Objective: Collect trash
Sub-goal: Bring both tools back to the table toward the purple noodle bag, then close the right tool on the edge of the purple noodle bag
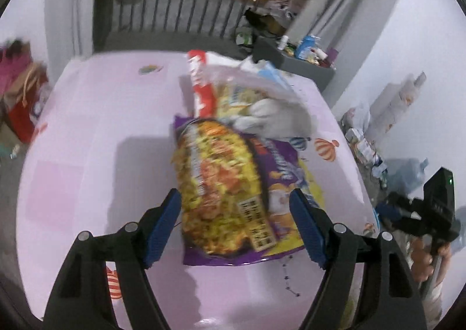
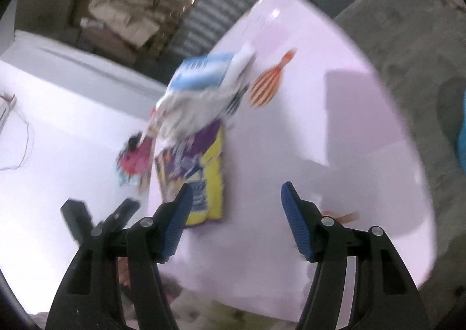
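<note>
Pink table [image 1: 87, 132], wrappers piled mid. Left gripper [image 1: 236, 228] wide open, nothing held, straddling noodle bag [image 1: 221, 184]; drop lower b4 pinching. Right gripper [image 2: 236, 219] open, empty.

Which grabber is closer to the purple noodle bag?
Left. The left gripper has the purple noodle bag framed between its open fingers. The right gripper sits off to the bag's side, aimed at bare tablecloth.

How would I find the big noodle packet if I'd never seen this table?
Look at the pale pink table with balloon pictures. A heap of wrappers lies on it, and nearest the left gripper is the flat purple and yellow plastic packet. Unlike the red and white wrapper and crumpled white bag beyond, it shows a big bowl of noodles.
</note>
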`<state>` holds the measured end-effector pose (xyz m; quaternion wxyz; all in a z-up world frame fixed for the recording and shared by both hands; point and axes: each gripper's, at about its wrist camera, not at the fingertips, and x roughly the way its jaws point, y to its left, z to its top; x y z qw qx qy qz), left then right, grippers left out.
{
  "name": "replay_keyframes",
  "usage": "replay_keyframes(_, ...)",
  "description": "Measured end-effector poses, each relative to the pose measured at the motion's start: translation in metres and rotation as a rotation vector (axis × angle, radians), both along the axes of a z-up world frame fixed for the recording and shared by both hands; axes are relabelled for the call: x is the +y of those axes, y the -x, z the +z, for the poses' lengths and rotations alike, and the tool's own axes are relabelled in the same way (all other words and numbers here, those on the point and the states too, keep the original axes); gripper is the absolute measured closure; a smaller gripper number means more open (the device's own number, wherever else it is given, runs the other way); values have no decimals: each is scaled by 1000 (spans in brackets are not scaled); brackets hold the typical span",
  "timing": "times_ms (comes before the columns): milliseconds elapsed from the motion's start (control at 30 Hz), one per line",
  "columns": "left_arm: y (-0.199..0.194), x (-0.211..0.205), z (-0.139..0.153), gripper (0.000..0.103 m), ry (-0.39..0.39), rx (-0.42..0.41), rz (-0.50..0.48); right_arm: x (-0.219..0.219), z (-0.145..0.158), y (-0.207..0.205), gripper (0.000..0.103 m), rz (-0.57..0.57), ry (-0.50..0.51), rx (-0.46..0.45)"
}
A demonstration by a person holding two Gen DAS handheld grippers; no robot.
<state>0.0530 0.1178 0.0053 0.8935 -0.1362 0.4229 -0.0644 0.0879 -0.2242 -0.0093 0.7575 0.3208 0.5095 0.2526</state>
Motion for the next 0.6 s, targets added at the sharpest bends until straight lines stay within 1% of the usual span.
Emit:
replay_keyframes(100, -8, 13, -16, 29, 63, 26, 27, 22, 1, 6, 43, 57, -7, 20)
replay_keyframes(167, -17, 24, -28, 29, 120, 58, 37, 34, -1, 7, 43, 90, -17, 35)
replay_keyframes(233, -22, 31, -36, 29, 168, 81, 39, 45, -5, 10, 43, 123, -50, 64)
replay_keyframes(300, -30, 32, -43, 29, 226, 106, 22, 57, -13, 13, 43, 151, -68, 102)
replay_keyframes(367, -35, 30, -47, 29, 286, 117, -2, 57, -16, 16, 43, 165, -67, 121)
replay_keyframes(400, -34, 29, -46, 29, 303, 116, -12, 59, -19, 17, 43, 170, -67, 136)
replay_keyframes(433, -33, 26, -45, 29, 321, 111, -29, 59, -20, 19, 43, 172, -68, 143)
replay_keyframes(533, -25, 7, -39, 29, 390, 98, -123, 55, -23, 22, 43, 166, -76, 159)
replay_keyframes(600, -13, -12, -35, 29, 443, 106, -219, 48, -23, 22, 43, 143, -71, 157)
